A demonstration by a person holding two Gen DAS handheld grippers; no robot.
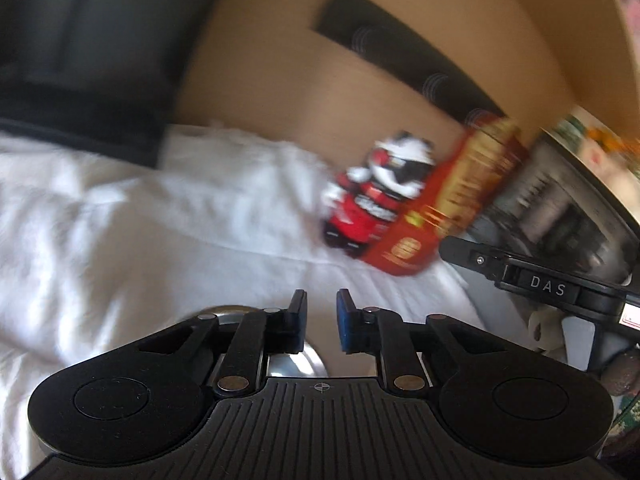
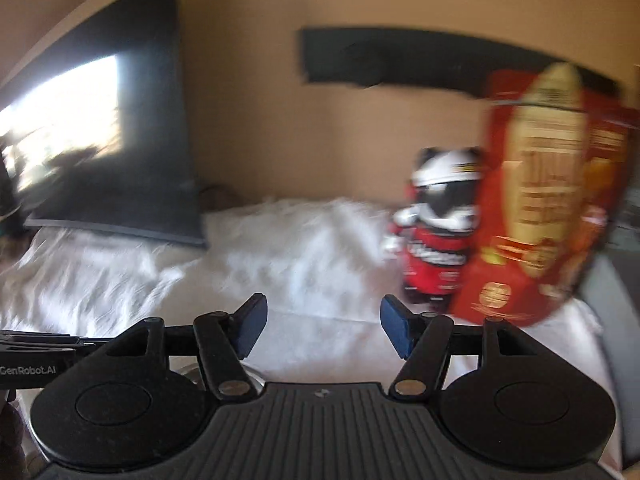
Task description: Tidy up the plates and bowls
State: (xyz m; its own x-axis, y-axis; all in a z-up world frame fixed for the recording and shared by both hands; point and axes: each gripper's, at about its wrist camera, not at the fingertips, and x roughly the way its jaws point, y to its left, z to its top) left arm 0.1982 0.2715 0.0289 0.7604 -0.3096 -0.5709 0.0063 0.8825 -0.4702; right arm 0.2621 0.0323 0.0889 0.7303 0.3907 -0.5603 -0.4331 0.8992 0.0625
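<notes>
My left gripper (image 1: pixel 322 320) hangs over a white cloth (image 1: pixel 120 220). Its blue pads stand close together and are shut with nothing between them. A shiny metal rim (image 1: pixel 286 362) shows under its fingers; I cannot tell whether it is a bowl or a plate, or whether it touches the gripper. My right gripper (image 2: pixel 324 328) is open above the same cloth (image 2: pixel 304 248), with nothing between its blue pads. A sliver of shiny metal (image 2: pixel 256 380) shows below its left finger. No other plate or bowl is clearly in view. Both views are blurred.
A red-and-white helmeted toy figure (image 1: pixel 376 196) (image 2: pixel 440 232) stands beside a red food packet (image 1: pixel 448 200) (image 2: pixel 548 184) against a tan wall. A dark screen (image 2: pixel 116 128) leans at the left. A dark appliance (image 1: pixel 560 204) stands at the right.
</notes>
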